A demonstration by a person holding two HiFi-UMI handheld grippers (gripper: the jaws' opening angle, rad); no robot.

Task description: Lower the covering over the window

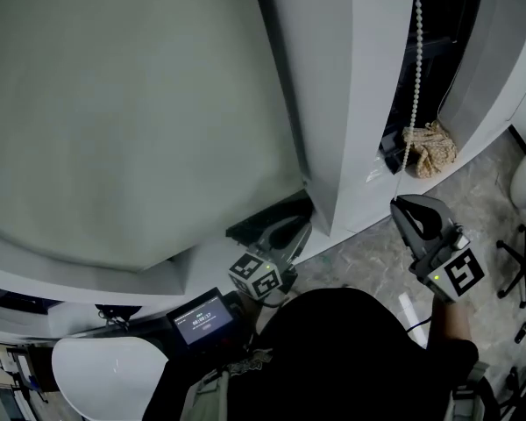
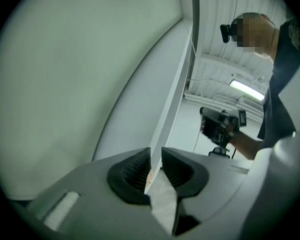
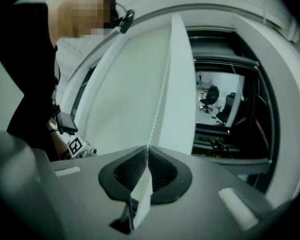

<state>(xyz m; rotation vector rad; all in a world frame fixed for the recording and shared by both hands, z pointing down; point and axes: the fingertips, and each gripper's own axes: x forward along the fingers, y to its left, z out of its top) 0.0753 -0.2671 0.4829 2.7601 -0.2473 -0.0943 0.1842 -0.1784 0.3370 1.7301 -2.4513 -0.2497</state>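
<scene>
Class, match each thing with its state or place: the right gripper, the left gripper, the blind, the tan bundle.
Things:
1. right gripper
2. left gripper
3. blind
4. tan bundle

States or places:
a. lies by the chain's lower end
b. jaws apart
c. hangs wide at the head view's left
d. shut on the bead chain

Pairs: 1-d, 2-b, 3-c, 4-a.
</scene>
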